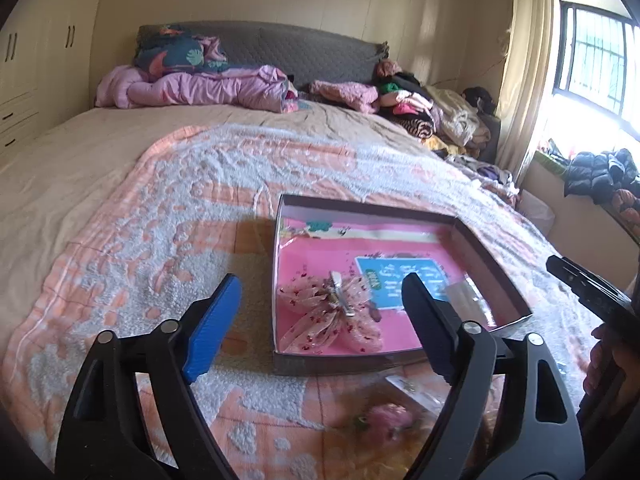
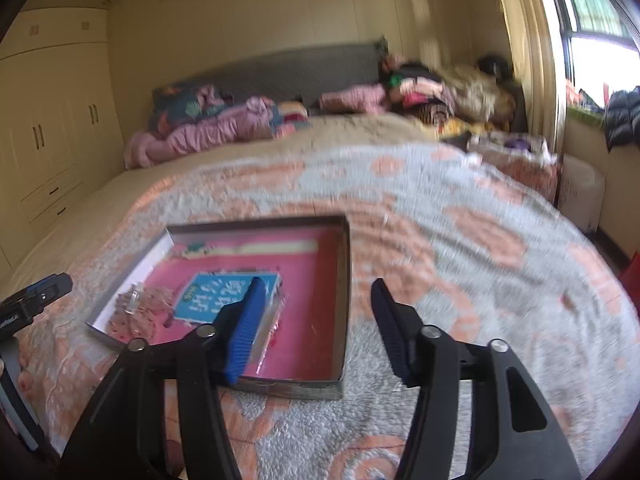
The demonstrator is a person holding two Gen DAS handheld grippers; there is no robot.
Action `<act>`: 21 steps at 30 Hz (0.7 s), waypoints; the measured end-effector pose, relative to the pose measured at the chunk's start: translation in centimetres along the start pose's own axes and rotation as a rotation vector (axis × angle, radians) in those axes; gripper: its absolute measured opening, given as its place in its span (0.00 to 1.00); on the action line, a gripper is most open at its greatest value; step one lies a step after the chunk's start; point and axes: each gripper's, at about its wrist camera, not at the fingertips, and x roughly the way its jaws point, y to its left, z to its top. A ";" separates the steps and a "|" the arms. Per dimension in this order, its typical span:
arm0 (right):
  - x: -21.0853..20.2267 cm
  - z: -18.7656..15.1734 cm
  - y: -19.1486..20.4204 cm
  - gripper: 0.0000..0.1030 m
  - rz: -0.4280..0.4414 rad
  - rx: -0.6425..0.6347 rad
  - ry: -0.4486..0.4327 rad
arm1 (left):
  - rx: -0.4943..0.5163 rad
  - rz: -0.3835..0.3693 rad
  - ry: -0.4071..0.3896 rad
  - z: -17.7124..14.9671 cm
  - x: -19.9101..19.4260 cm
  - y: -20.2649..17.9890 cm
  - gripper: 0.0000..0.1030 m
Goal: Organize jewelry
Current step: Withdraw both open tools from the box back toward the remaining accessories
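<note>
A big bed (image 1: 120, 152) with an orange and white blanket (image 1: 140, 220) is holding a flat box (image 1: 496, 256) with a pink bottom. A sheer pink hair bow (image 1: 332, 312) with a silver clip is lying in the box's near left corner, and a small pink flower (image 1: 390, 420) is lying on the blanket just outside the box. The left gripper (image 1: 320, 320) and the right gripper (image 2: 316, 328) are both hanging over the bed with their jaws spread wide, pinching nothing.
</note>
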 end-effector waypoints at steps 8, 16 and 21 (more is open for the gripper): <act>-5.4 0.7 1.0 0.81 -0.003 -0.051 -0.118 | 0.010 -0.028 -0.071 0.7 -3.5 -1.6 0.89; -8.9 0.1 2.3 0.89 0.005 -0.085 -0.178 | 0.007 -0.045 -0.101 0.2 -6.0 -2.0 0.89; -10.5 -0.6 3.1 0.90 0.030 -0.103 -0.186 | 0.005 -0.051 -0.112 -0.5 -7.5 -2.1 0.89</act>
